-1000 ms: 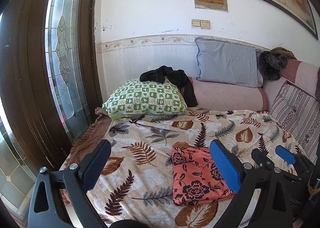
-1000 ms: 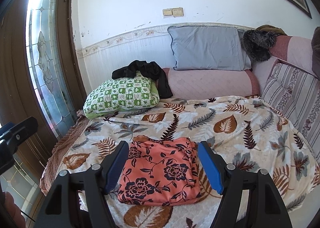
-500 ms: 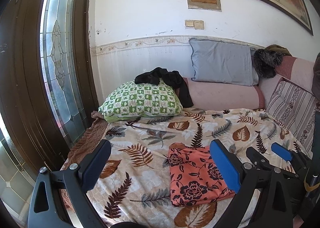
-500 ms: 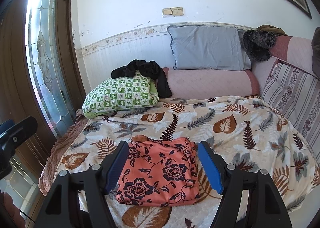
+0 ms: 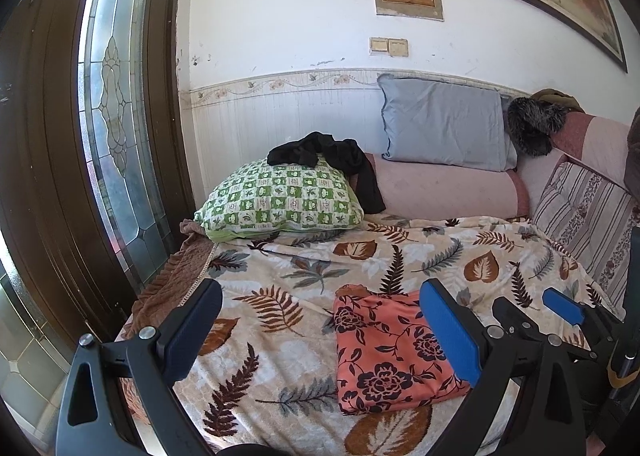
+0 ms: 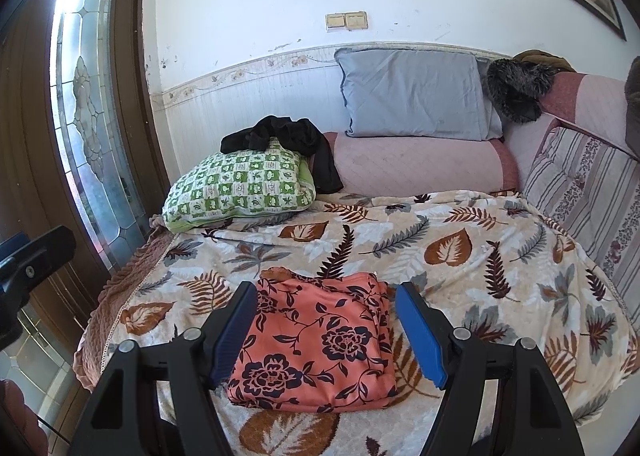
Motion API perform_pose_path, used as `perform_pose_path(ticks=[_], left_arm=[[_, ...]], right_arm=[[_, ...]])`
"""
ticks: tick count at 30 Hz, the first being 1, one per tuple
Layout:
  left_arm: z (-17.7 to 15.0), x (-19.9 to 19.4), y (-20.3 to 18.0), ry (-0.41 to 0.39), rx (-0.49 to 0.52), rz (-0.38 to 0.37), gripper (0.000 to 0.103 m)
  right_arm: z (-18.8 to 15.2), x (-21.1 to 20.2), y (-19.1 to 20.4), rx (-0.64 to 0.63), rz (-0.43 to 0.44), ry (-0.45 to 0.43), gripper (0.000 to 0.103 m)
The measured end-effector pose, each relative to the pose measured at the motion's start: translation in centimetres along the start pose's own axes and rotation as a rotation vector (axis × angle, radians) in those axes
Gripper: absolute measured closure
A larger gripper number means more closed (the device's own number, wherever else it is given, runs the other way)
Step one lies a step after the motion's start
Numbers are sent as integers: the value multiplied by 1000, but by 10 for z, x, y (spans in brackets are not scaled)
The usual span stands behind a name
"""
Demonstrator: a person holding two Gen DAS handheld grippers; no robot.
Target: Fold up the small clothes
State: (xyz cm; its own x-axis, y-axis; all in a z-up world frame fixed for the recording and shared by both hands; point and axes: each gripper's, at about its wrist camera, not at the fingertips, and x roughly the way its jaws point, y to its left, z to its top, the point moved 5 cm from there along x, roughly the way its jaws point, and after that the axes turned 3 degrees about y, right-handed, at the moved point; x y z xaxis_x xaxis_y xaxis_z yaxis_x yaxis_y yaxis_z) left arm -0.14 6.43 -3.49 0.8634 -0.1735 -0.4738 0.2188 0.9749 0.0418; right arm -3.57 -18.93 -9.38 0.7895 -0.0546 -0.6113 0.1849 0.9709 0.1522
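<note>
Looking along the left gripper (image 5: 320, 328), the left wrist view showed its blue-padded jaws standing wide with nothing between the pads, held above the leaf-patterned blanket (image 5: 280, 268). The coral floral garment (image 5: 384, 352) lay flat near the front edge of the bed, already a compact rectangle, ahead of and below the jaw on the right of the picture and clear of both pads. At the right edge the other tool's blue pad showed beyond it. Farther back a green checked pillow (image 5: 280, 200) carried a crumpled black garment (image 5: 324, 152), with a grey pillow (image 5: 444, 128) against the wall.

From the right wrist view, the right gripper (image 6: 326, 332) hung over that same folded piece, its jaws spread wide to either side of the cloth, gripping nothing; whether the pads brushed the fabric could not be told. The fold's layered edges were stacked along the right side and looked neat.

Judged from this, the floral piece seemed finished or at its last check, both tools hovering free. If more folding was due, the likely next item was the black garment at the back: that would call for a reach past the folded piece without disturbing it, a pinch on the loose cloth, and dragging it forward onto open blanket to spread flat.
</note>
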Motion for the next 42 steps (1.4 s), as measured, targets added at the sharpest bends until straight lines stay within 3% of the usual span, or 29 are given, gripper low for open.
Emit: perform_pose_path(ticks=[42], left_arm=[[14, 20, -24, 5, 54, -56, 4]], right_arm=[[25, 0, -24, 28, -47, -41, 28]])
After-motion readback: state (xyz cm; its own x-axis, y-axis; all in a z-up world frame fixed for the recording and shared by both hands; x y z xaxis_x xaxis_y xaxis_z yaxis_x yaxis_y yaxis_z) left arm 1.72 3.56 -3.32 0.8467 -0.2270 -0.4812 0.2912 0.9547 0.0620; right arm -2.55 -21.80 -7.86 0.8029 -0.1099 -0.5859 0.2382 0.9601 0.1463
